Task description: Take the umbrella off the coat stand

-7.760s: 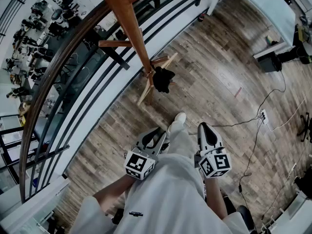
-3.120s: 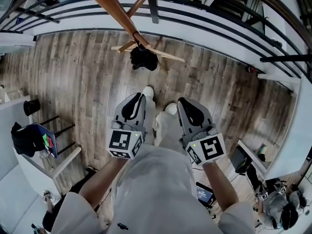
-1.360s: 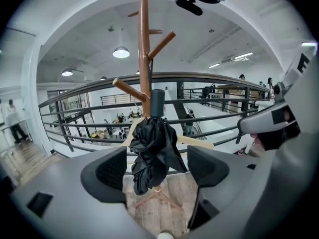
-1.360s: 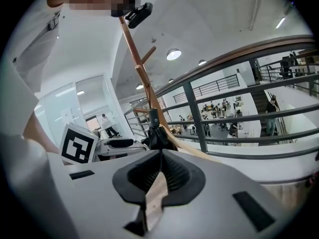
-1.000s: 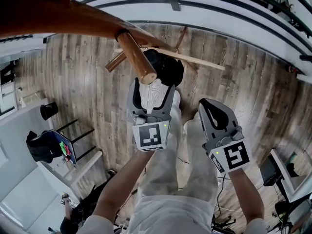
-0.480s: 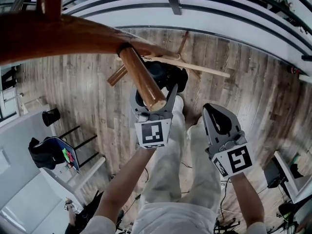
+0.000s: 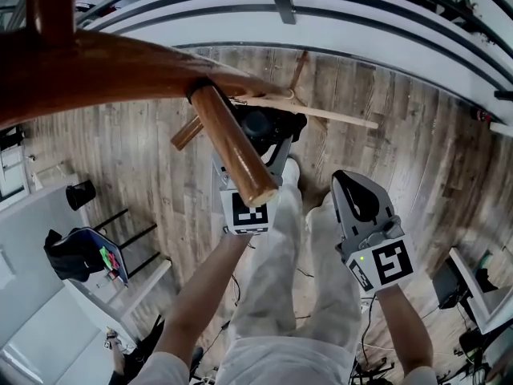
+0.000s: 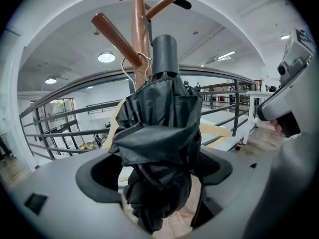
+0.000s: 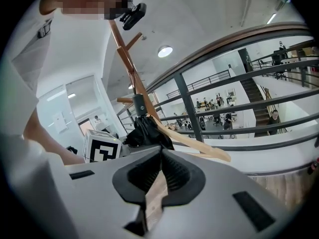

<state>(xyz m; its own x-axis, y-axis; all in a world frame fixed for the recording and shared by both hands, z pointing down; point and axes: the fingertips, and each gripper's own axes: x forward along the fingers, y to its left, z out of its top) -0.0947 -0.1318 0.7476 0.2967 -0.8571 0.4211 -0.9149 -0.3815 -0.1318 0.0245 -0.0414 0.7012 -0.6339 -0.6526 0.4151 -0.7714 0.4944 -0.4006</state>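
Black folded fabric fills the gap of the left gripper point(image 8: 157, 172): the umbrella point(image 8: 157, 133) hangs between its 2 jaws, which stand wide apart, 1 on each side of the bundle. The left gripper view does not show whether the pads point(image 8: 99, 176) press the cloth or only flank it. Above the jaws the umbrella's dark grey handle point(image 8: 164, 54) points up. It sits just in front of the brown pole point(image 8: 138, 34) of the stand, under a slanting peg point(image 8: 113, 36). Ahead of this gripper, past the umbrella, a dark railing point(image 8: 60, 116) runs across. In the head view another peg point(image 7: 232, 147) of the stand crosses over the left gripper and hides part of its jaws. The umbrella shows as a dark lump just beyond them, and the marker cube point(image 7: 248, 213) sits at the near end of the gripper. The stand's pale feet point(image 7: 321, 117) spread on the wooden floor point(image 7: 385, 151) beyond both grippers. The right gripper point(image 7: 343, 181) is held beside the left 1, well apart from the umbrella and lower in the head view. Its 2 jaws meet at the tips with only a thin slit behind them. Nothing sits in that slit; only floor shows through it in the right gripper view. From that gripper the umbrella lies ahead and to the left, against the pole.
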